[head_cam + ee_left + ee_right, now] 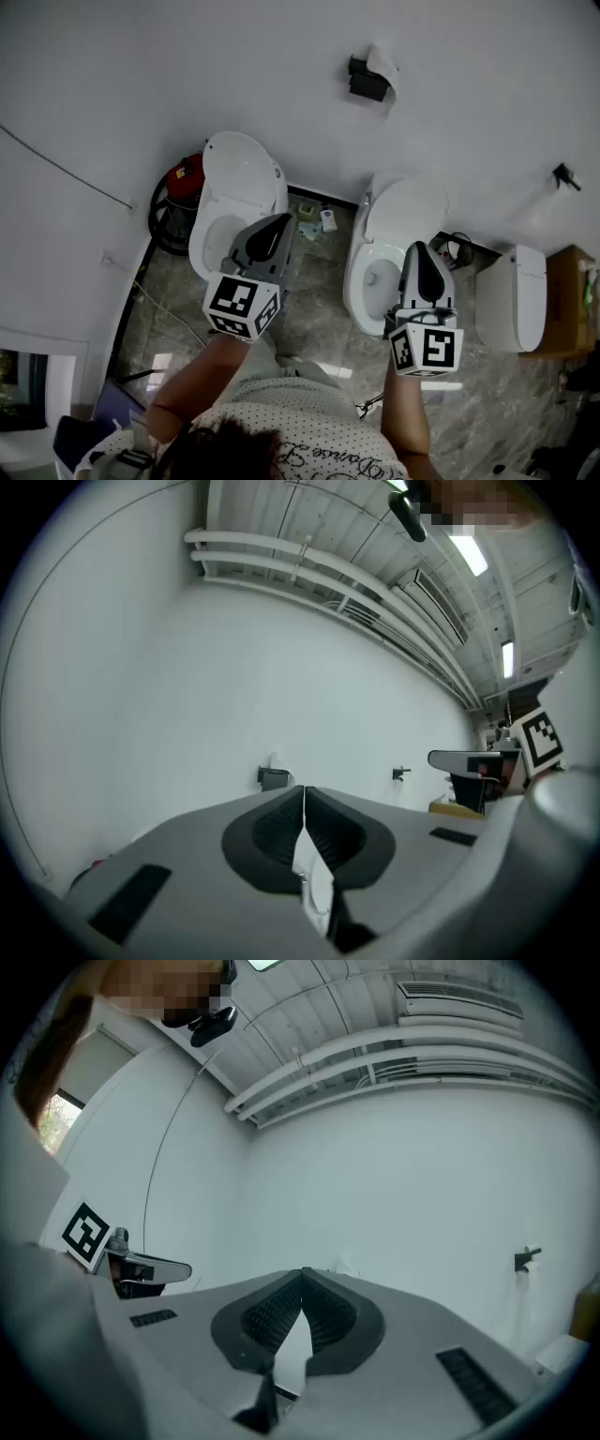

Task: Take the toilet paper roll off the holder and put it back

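Well short of the toilet paper roll (382,64) on its wall holder (366,82), my left hand-held gripper (279,223) and right hand-held gripper (419,248) were clamped together, empty. Arriving closed, I could only have knocked it.

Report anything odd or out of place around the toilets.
Small items lie loose on the floor between the left-hand toilet and the next toilet. The toilet paper roll sits on its holder; nothing looks spilled or broken.
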The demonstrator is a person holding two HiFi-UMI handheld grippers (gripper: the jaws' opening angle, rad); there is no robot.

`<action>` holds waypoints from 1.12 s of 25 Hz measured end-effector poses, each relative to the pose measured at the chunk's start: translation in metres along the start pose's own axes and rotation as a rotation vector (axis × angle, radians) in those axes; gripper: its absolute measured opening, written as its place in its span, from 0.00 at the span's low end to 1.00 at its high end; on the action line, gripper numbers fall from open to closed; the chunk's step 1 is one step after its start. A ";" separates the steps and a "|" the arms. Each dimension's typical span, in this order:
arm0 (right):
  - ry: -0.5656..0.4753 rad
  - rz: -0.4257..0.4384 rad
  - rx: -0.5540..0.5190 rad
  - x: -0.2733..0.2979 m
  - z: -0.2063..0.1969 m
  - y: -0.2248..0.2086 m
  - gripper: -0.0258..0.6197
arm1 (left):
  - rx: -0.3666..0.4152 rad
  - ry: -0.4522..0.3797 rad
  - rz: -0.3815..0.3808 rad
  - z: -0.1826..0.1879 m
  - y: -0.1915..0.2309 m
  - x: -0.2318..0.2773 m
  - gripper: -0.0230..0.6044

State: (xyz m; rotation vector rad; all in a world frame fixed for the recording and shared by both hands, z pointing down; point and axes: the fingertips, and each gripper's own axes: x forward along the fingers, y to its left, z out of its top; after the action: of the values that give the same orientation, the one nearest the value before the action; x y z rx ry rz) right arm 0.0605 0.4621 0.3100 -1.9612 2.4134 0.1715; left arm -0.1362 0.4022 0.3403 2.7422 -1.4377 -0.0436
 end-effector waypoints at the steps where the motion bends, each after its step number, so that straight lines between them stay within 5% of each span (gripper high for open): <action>1: -0.002 0.002 -0.002 0.001 0.001 0.000 0.05 | -0.001 -0.001 0.002 0.001 0.001 0.000 0.05; 13: -0.033 0.029 0.047 0.004 0.009 -0.001 0.11 | 0.033 0.007 -0.024 0.007 -0.006 0.004 0.06; 18: -0.038 0.088 0.069 0.009 0.011 0.007 0.44 | 0.012 -0.005 -0.026 0.012 -0.010 0.005 0.52; 28: -0.080 0.102 0.103 0.040 0.014 -0.002 0.56 | 0.018 -0.027 0.007 0.018 0.008 0.032 0.64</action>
State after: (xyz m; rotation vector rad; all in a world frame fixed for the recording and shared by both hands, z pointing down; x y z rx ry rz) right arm 0.0536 0.4243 0.2924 -1.7559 2.4210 0.1233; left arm -0.1255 0.3706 0.3223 2.7613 -1.4621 -0.0676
